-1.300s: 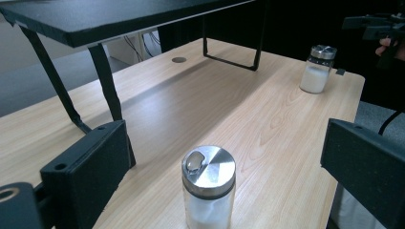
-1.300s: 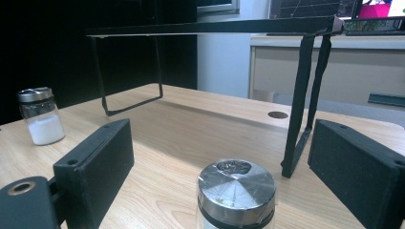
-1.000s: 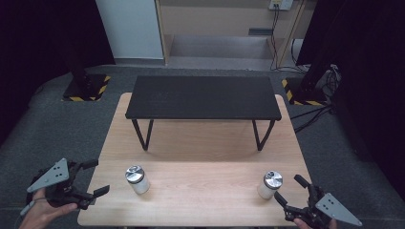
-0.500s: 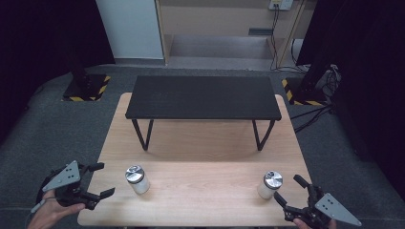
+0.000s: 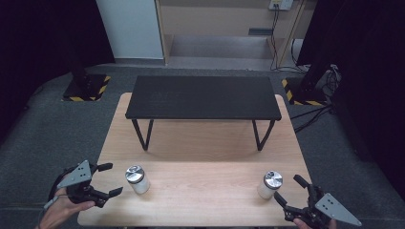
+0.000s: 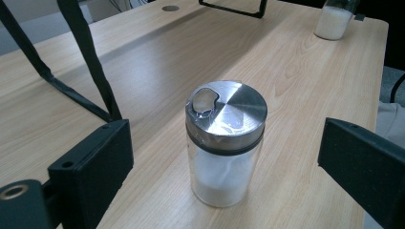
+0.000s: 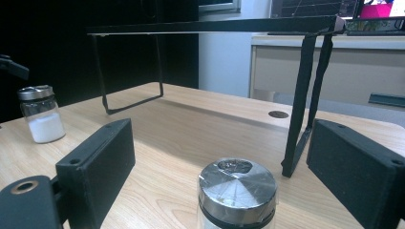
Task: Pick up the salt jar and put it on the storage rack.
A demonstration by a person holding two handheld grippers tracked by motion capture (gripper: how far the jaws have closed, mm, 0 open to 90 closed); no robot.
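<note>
Left tool (image 5: 106, 179) at lower left gapes wide beside its jar (image 5: 136, 179), holding nothing. Right tool (image 5: 292, 190) at lower right, equally wide, frames the other jar (image 5: 270, 184), not touching it.

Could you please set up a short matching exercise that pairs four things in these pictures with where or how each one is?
Things:
1. Left glass jar with a steel lid and white powder
2. Right glass jar with a steel lid and white powder
3. Black rectangular metal shelf stand
4. Left tool

Places or states:
A. Standing across the far half of the light wooden table
B. Near front edge, just ahead of the open right tool
C. Jaws open, beside a jar without touching it
D. Upright, front left of the table

Pairs: 1-D, 2-B, 3-A, 4-C
</note>
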